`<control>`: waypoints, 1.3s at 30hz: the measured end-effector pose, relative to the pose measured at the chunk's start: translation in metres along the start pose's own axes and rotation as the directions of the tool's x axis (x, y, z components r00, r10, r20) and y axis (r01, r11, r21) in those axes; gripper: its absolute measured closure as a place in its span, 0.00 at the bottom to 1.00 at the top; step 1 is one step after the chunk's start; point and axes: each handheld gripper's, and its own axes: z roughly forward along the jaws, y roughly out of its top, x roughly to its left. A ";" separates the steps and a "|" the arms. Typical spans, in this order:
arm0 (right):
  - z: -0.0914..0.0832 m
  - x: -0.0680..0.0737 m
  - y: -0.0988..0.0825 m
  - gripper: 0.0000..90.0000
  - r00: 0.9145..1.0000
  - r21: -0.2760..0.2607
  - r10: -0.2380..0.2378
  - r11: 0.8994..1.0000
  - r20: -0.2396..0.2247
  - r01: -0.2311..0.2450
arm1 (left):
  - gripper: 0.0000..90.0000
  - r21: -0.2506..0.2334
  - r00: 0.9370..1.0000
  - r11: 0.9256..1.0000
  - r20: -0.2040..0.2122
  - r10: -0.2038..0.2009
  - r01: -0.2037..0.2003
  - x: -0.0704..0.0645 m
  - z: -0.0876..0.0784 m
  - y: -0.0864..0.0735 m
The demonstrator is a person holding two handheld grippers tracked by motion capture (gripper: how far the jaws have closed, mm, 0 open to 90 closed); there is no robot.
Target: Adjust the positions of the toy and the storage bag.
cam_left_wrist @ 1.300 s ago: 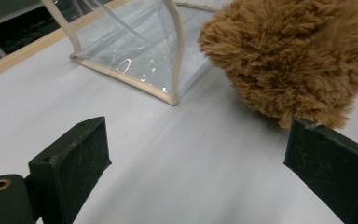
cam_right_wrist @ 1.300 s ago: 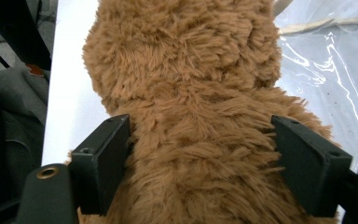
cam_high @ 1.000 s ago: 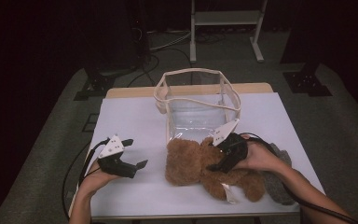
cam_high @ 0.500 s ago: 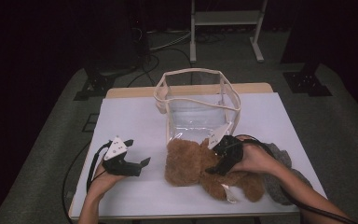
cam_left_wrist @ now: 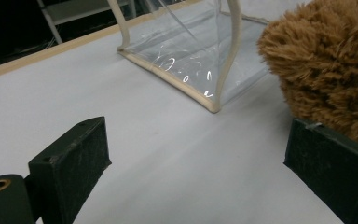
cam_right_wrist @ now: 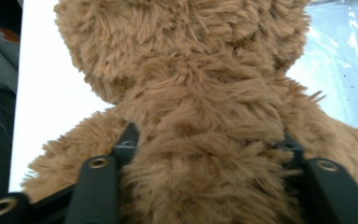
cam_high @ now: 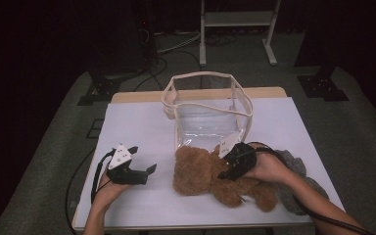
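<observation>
Just closed right claw (cam_high: 231, 169) around teddy bear (cam_high: 210, 174) lying on desk (cam_high: 142, 122), fur pinched between jaws; left claw (cam_high: 144, 172) spread beside it.

The fluffy brown teddy bear (cam_right_wrist: 200, 116) buries the right gripper's (cam_right_wrist: 205, 154) fingertips (cam_right_wrist: 127, 140); picture edges crop its head. Beyond the fingers, the grey cloth (cam_high: 293, 169) lies half-hidden.

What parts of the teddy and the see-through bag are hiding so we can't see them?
- Teddy bear: its face is not seen in the high view; the right gripper and hand cover its middle.
- Teddy in the right gripper view: head and legs cut off by the picture's edges.
- Clear bag: its top is cut off in the left gripper view.
- Grey cloth: partly hidden under the forearm.
</observation>
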 end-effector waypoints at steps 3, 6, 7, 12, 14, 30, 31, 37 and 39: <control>-0.003 -0.003 0.001 0.58 1.000 -0.008 0.005 1.000 -0.002 -0.005 | 0.06 0.004 1.000 1.000 -0.004 -0.004 0.004 0.002 0.000 -0.002; -0.005 -0.003 0.003 0.62 1.000 -0.001 0.010 1.000 0.002 -0.010 | 0.06 0.000 1.000 1.000 -0.008 -0.006 0.006 0.003 -0.001 -0.002; -0.007 -0.003 0.003 0.64 1.000 -0.003 0.007 1.000 0.005 -0.007 | 0.06 -0.001 1.000 1.000 -0.008 -0.007 0.007 0.003 -0.001 -0.002; -0.012 -0.005 0.002 0.68 0.999 -0.016 0.035 0.999 -0.006 -0.035 | 0.06 0.000 1.000 1.000 -0.008 -0.008 0.008 0.004 -0.001 -0.003; -0.015 -0.006 0.003 0.69 0.999 -0.020 0.044 0.999 -0.013 -0.044 | 0.06 -0.001 1.000 1.000 -0.009 -0.010 0.010 0.004 -0.002 -0.003; -0.063 -0.008 0.017 0.69 0.996 -0.147 0.079 0.985 -0.048 -0.085 | 0.06 0.004 1.000 1.000 0.000 -0.016 0.016 0.007 -0.003 -0.002; -0.067 -0.007 0.019 0.69 0.996 -0.154 0.079 0.984 -0.049 -0.086 | 0.06 0.007 1.000 1.000 0.000 -0.015 0.015 0.007 -0.003 -0.002; -0.084 -0.005 0.034 0.70 0.997 -0.190 0.060 0.979 -0.058 -0.070 | 0.06 0.005 1.000 1.000 0.005 -0.018 0.018 0.007 -0.001 -0.002; -0.089 -0.006 0.039 0.70 0.996 -0.207 0.062 0.976 -0.062 -0.073 | 0.06 0.005 1.000 1.000 0.007 -0.016 0.016 0.007 -0.001 -0.002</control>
